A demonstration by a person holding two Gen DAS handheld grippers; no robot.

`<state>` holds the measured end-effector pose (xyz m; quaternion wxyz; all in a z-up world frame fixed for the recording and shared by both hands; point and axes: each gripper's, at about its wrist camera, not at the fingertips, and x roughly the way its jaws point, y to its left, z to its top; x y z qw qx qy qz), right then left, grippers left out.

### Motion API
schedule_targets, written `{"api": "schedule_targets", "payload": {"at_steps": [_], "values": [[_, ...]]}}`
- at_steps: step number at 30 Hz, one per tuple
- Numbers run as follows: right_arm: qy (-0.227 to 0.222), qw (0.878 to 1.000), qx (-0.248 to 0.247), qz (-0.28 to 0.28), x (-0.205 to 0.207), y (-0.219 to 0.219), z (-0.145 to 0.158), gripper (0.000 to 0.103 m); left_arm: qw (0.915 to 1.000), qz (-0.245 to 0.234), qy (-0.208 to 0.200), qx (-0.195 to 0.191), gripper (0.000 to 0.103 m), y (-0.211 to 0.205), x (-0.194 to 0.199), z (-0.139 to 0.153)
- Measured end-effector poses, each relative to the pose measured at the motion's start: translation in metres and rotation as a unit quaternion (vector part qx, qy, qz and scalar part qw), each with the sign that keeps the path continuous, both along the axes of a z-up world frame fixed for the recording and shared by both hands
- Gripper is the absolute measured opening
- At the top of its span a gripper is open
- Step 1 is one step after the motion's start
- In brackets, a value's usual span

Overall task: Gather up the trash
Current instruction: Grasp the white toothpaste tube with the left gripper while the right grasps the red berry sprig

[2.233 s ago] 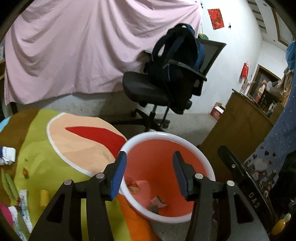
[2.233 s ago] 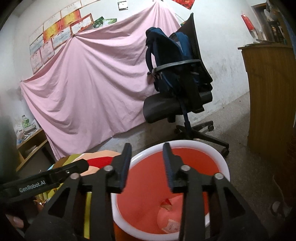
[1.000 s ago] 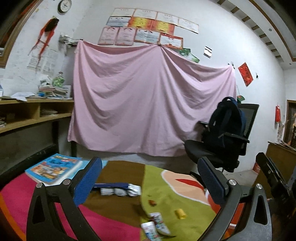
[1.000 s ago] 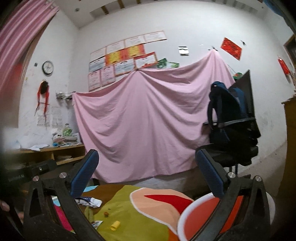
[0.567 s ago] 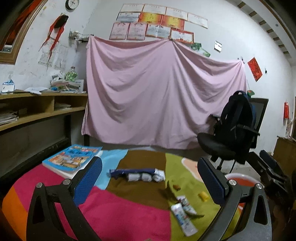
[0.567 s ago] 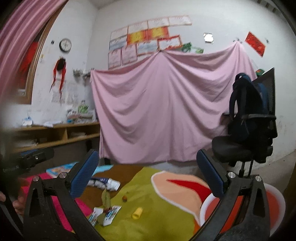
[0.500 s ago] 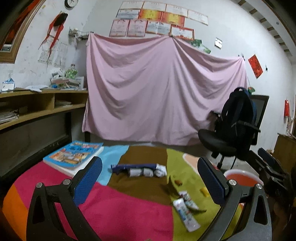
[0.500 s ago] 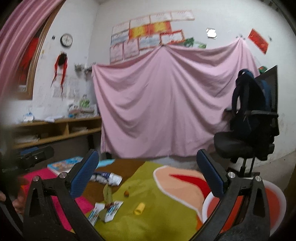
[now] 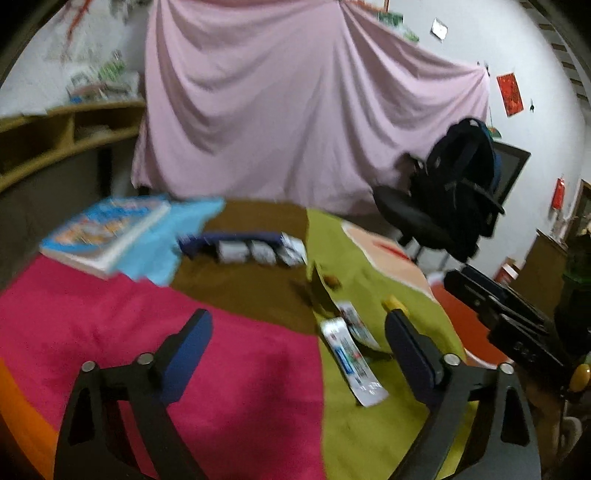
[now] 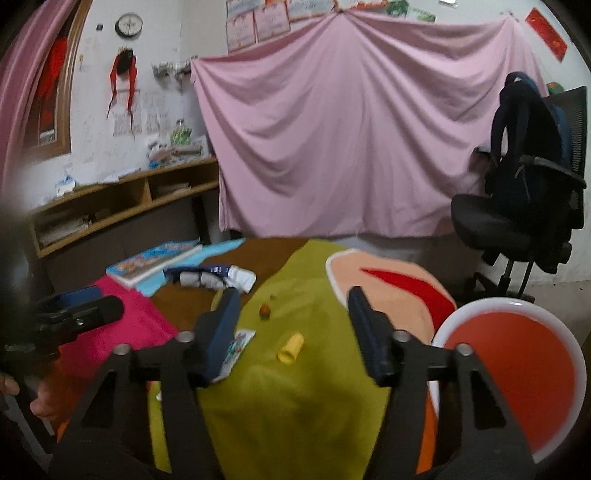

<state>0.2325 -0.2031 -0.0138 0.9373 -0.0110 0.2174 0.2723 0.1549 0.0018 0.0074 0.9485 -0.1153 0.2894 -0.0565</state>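
Both your grippers have dipped from the bin toward the mat, jaws empty and closing; yellow roll (image 10: 291, 348) lies mid-frame between right gripper (image 10: 291, 325) jaws, nearer than left gripper (image 9: 297, 347).

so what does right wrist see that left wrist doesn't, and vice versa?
Only right wrist: the whole red bin, the wall clock, and the right gripper, its jaws closing with nothing between them.

Only left wrist: the left gripper, jaws closing and empty, over the pink part of the mat, and the full length of the white wrapper.

Both: the yellow scrap, the book, the pink sheet, and the chair with backpack.
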Motion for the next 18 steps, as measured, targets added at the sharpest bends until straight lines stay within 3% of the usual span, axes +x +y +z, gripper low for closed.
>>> {"api": "schedule_targets", "payload": {"at_steps": [3, 11, 18], "values": [[0.022, 1.0, -0.006, 0.01, 0.006, 0.004, -0.007, 0.074, 0.9988, -0.03, 0.037, -0.012, 0.076, -0.009, 0.007, -0.009], [0.051, 0.998, -0.017, 0.023, 0.013, 0.012, -0.016, 0.068, 0.9919, -0.082, 0.096, 0.012, 0.054, -0.035, 0.021, -0.021], [0.062, 0.997, -0.022, 0.028, 0.014, 0.015, -0.018, 0.068, 0.9872, -0.089, 0.131, 0.017, 0.022, -0.038, 0.029, -0.027]]}}
